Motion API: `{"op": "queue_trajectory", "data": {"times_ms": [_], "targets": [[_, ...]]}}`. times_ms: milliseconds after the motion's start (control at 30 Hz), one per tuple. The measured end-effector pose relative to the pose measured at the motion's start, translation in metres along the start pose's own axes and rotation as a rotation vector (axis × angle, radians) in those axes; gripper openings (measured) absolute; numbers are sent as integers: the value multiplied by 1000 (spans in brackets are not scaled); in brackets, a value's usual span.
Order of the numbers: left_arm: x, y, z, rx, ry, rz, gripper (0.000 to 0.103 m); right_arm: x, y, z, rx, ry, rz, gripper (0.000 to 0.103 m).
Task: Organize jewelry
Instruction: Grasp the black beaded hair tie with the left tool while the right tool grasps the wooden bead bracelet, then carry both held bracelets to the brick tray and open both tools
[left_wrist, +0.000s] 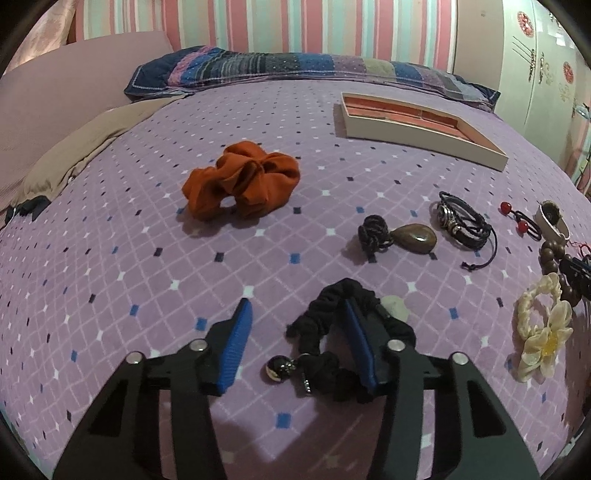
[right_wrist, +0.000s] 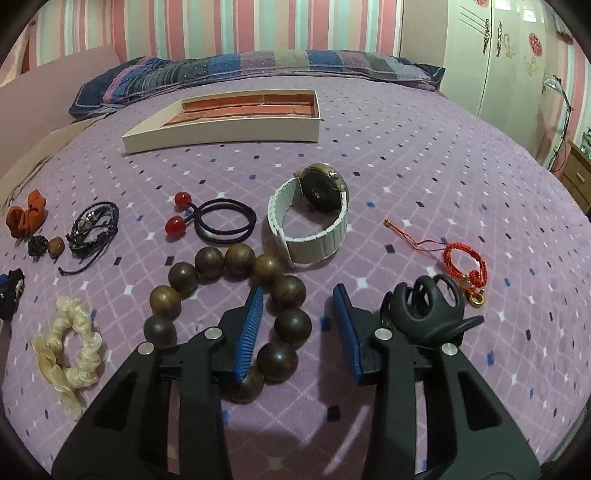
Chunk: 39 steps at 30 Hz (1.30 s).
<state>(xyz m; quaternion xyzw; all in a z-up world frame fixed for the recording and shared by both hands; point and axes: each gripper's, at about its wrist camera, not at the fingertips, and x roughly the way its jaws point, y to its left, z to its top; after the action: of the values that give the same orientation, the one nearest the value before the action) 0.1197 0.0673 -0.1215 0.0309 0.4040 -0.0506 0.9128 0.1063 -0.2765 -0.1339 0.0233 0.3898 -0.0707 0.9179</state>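
Observation:
A shallow white box with a red lining (left_wrist: 424, 123) (right_wrist: 229, 114) lies at the far side of the purple bedspread. My left gripper (left_wrist: 297, 314) is open; its right finger sits over a black scrunchie with a metal bell (left_wrist: 325, 347). An orange scrunchie (left_wrist: 240, 179), a brown teardrop pendant (left_wrist: 413, 238) and a black braided bracelet (left_wrist: 461, 219) lie beyond. My right gripper (right_wrist: 299, 295) is open over a wooden bead bracelet (right_wrist: 236, 291). A white watch (right_wrist: 314, 218), a red-bead hair tie (right_wrist: 218, 219), a red cord bracelet (right_wrist: 463, 262) and a black claw clip (right_wrist: 428, 310) lie around it.
A cream flower scrunchie (left_wrist: 541, 328) (right_wrist: 70, 354) lies between the two grippers. A patchwork pillow (right_wrist: 251, 70) lies at the head of the bed against a striped wall. A white wardrobe (right_wrist: 498, 55) and a wooden bedside cabinet (right_wrist: 578, 173) stand to the right.

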Motion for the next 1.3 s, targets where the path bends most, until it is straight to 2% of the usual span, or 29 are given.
{"op": "queue_trajectory", "data": {"times_ms": [100,233,500,867,1300], "targets": [[2,0,1,-5,1,-5,44,0,-3,1,12,0,21,37],[1,-2,1,-7,4,-19,28,-1,-3,0,-2,-8,40,22],[-2,-6,2,-15,4,-22,15,-8,-3,-4,-12,-27,70,21],[-29,-14,11,-22,-45,-40,12,-40,2,4,-41,-100,119,20],[-52,-37,69,13,-114,-93,12,-61,18,48,-70,-144,184,20]]}}
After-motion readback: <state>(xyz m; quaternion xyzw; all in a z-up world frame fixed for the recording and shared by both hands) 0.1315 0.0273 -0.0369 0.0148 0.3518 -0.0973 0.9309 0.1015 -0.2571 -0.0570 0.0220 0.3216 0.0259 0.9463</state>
